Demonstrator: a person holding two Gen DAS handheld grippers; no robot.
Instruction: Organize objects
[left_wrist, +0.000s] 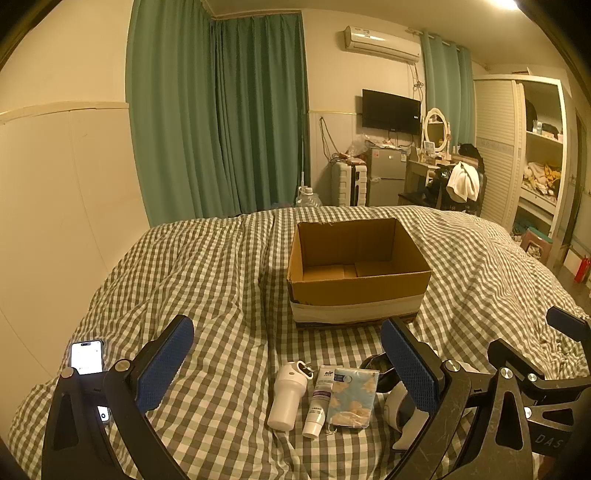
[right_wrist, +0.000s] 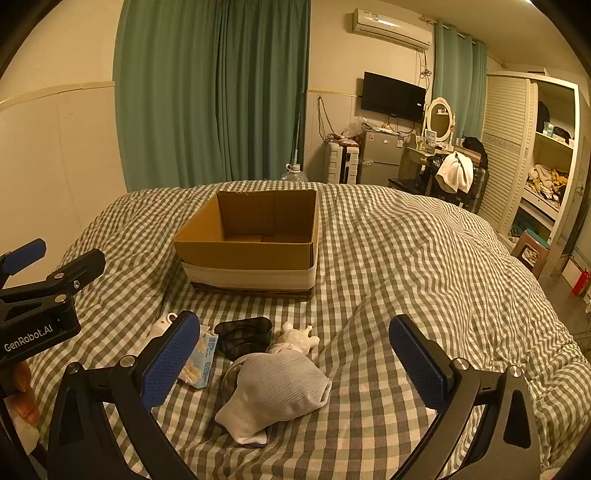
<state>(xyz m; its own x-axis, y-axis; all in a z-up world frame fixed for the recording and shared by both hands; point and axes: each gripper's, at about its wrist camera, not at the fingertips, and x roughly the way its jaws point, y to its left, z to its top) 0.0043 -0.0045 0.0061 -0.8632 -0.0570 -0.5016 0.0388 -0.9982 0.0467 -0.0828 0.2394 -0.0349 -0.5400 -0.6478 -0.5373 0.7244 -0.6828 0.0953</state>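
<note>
While both claws stand wide and empty, the left gripper (left_wrist: 286, 363) hovers nearest the white bottle (left_wrist: 287, 397), lying lengthwise toward it, short of the empty box (left_wrist: 356, 284).

Left tool (left_wrist: 287, 363): jaws wide apart, nothing between them. Directly ahead, bare bed (left_wrist: 207, 266) cover is passable up to the box (left_wrist: 356, 291). A bottle (left_wrist: 286, 397), tube (left_wrist: 319, 400) and pouch (left_wrist: 352, 398) lie just inside its right finger. A phone (left_wrist: 86, 357) lies outside its left finger.

Right tool (right_wrist: 294, 354): jaws wide apart over a cloth bundle (right_wrist: 277, 387). A black tray (right_wrist: 243, 336) and white figure (right_wrist: 297, 336) stand between it and the box. Bed to its right is free.
</note>
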